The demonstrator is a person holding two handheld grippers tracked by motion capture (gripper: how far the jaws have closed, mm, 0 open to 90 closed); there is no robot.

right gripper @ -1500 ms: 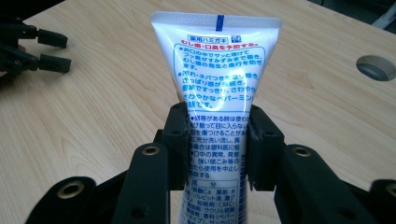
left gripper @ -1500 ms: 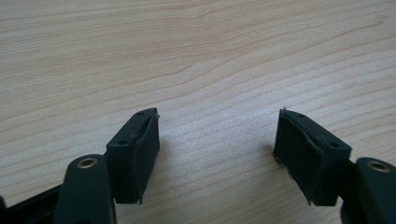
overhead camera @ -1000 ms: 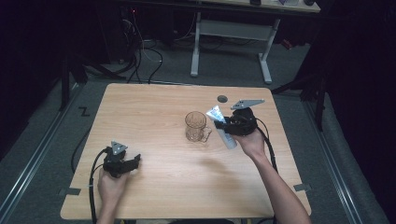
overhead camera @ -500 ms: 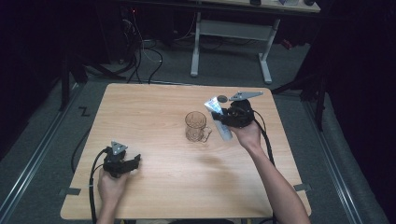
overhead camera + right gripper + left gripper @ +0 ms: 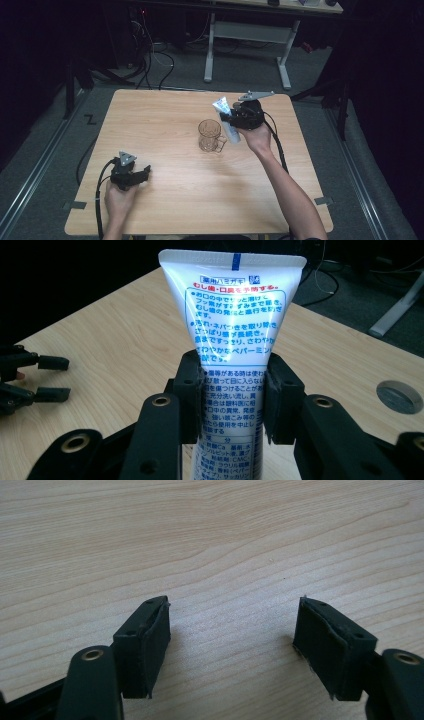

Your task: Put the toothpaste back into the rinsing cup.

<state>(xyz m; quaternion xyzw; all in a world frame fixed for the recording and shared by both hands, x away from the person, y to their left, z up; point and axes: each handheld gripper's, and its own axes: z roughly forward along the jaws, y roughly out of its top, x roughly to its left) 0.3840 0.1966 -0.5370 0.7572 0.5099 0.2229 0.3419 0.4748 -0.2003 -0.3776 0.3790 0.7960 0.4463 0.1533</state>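
Note:
A white toothpaste tube [image 5: 233,330] with blue print is clamped between the jaws of my right gripper [image 5: 233,400], its crimped end pointing up. In the high view that right gripper [image 5: 231,119] holds the tube [image 5: 222,108] in the air just right of a clear glass mug [image 5: 209,135] that stands upright near the table's middle. My left gripper [image 5: 146,172] rests low at the front left of the table. Its jaws stand wide apart over bare wood in the left gripper view [image 5: 232,645], with nothing between them.
The wooden table [image 5: 165,115] carries a small dark round disc [image 5: 399,396] near its far right edge. Cables trail from both grippers. A white-legged desk [image 5: 247,35] and floor cables lie beyond the far edge.
My right gripper has lifted the tube and tipped it upward, moving slightly away from me beside the mug. The left gripper has stayed put.

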